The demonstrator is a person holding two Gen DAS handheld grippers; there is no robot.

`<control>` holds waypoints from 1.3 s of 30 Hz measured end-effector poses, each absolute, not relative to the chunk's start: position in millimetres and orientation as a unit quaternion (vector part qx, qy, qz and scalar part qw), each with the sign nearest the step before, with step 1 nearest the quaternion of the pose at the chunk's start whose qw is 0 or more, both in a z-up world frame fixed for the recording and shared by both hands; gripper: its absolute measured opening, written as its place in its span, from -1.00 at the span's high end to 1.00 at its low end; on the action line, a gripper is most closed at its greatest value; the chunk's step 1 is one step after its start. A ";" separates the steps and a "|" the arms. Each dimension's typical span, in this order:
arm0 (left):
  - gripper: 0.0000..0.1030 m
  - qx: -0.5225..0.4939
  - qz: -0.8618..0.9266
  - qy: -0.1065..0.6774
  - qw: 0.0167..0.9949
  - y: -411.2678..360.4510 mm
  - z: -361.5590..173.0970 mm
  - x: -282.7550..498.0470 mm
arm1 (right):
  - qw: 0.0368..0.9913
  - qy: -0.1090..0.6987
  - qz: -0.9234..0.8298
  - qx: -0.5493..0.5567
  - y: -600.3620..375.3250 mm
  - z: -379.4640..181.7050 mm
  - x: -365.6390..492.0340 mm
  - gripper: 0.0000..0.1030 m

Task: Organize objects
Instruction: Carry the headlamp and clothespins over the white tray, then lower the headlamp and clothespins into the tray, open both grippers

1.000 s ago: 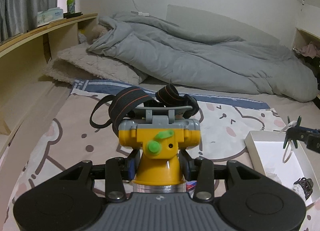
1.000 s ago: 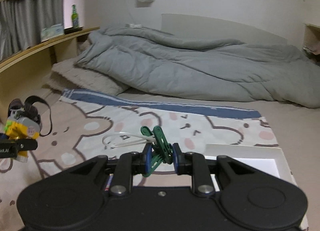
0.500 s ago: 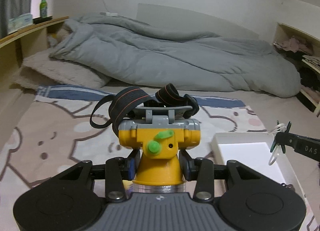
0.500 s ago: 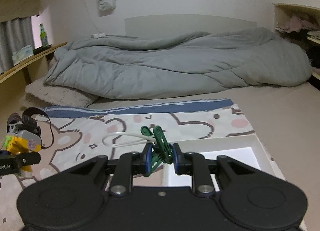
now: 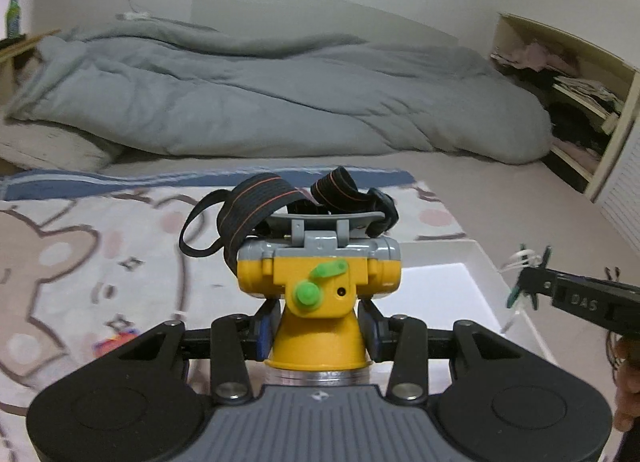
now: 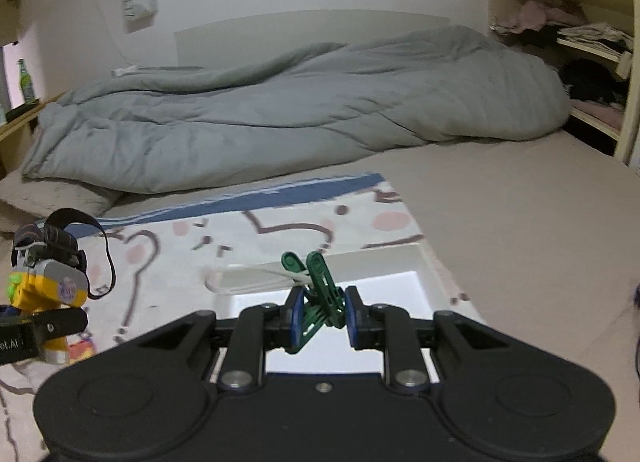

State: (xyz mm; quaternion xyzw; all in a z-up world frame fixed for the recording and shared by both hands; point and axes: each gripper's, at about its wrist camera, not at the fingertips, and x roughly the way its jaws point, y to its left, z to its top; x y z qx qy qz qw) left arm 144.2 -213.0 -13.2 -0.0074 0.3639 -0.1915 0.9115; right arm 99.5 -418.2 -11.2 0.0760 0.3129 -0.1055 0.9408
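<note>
- Headlamp point(image 5: 319, 286): glossy yellow and grey plastic, with a woven elastic cloth strap point(image 5: 256, 202).
- Clothespin point(image 6: 320, 294): smooth green plastic.
- Box point(image 5: 486, 290): matt white card, it seems.
- Duvet point(image 6: 280, 110): soft matt grey cloth.
- Printed sheet point(image 5: 80, 246): matt cloth.
- Shelf point(image 6: 624, 62): pale wood.

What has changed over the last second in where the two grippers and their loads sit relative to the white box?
Both grippers swung toward the white box: it now lies directly under the right gripper and beside the left gripper, with the shelf at right newly in view. Nothing was taken or released. The left stays clamped on the yellow headlamp, the right on the green clothespin with its white loop.
</note>
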 end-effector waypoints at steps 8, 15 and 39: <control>0.15 -0.008 -0.227 0.377 0.898 -263.4 -37.3 149.6 | 0.930 0.338 -0.125 0.074 -454.8 -36.1 106.4 0.57; 0.15 -0.012 -0.263 0.391 0.882 -295.2 -60.3 153.9 | 0.918 0.366 -0.132 0.076 -477.3 -61.4 115.1 0.57; 0.10 -0.051 -0.288 0.484 0.825 -341.2 -145.2 180.9 | 0.887 0.434 -0.140 0.076 -490.5 -111.7 122.4 0.57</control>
